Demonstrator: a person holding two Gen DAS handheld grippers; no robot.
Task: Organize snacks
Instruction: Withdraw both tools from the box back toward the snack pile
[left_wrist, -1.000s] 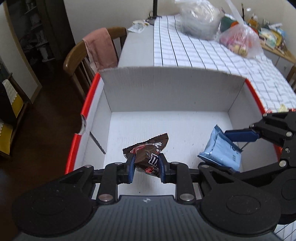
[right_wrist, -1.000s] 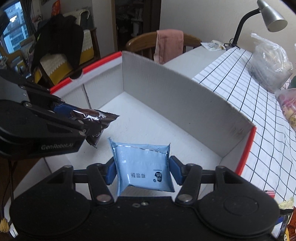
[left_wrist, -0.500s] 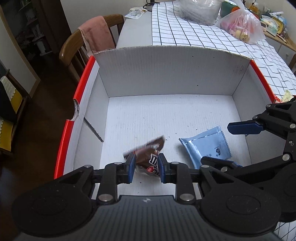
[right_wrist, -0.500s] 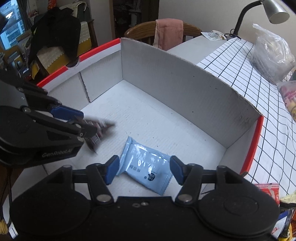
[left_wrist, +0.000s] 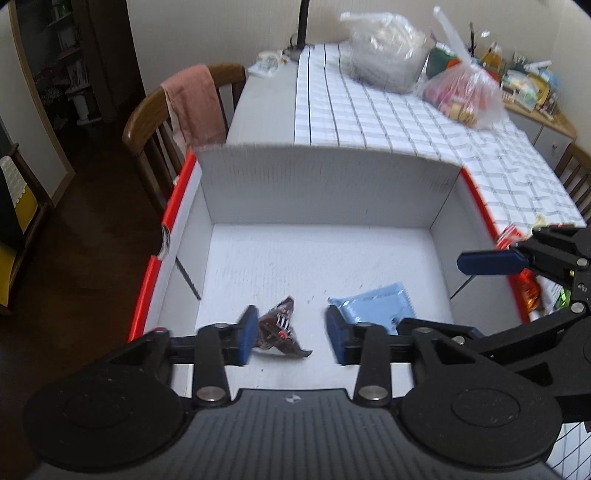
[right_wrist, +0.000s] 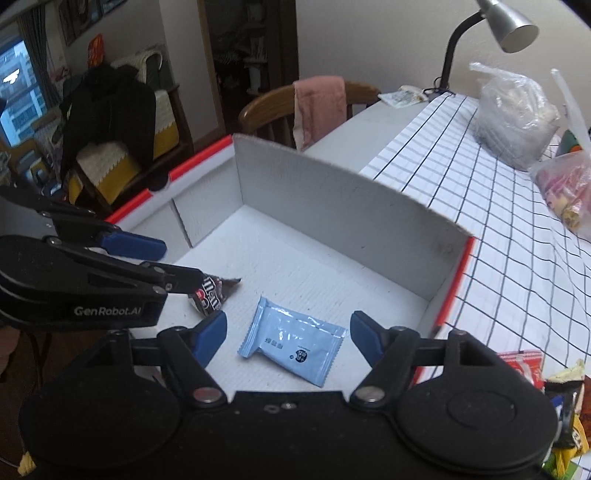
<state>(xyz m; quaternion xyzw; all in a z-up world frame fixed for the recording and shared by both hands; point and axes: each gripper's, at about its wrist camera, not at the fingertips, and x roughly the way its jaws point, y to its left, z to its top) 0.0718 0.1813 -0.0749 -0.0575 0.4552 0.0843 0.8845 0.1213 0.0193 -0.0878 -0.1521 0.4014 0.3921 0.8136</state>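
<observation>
At the far left stands a wooden chair (left_wrist: 147, 122) with a pink cloth (left_wrist: 194, 105) draped over its back, just beyond the red-edged white cardboard box (left_wrist: 325, 184) on the table. Over the box's near edge the left gripper (left_wrist: 291, 334) hangs with its blue pads spread wide; the brown chocolate packet (left_wrist: 279, 330) lies on the box floor between them, close to the left pad, released. The right wrist view adds what this one blurs: white lettering on that brown packet (right_wrist: 210, 293), partly hidden behind the left gripper's black arm. To the right of it the light blue packet (left_wrist: 373, 304) lies flat on the floor; only the right wrist view shows it whole (right_wrist: 291, 345), with the right gripper (right_wrist: 288, 334) parted above it, fingers clear of it on both sides. Farther right, the checked tablecloth (right_wrist: 480, 229) carries two plastic bags (left_wrist: 384, 61) of food, and loose snack wrappers (right_wrist: 561, 402) lie outside the box's right wall. The grey desk lamp (right_wrist: 513, 27) shows fully only from the right wrist.
</observation>
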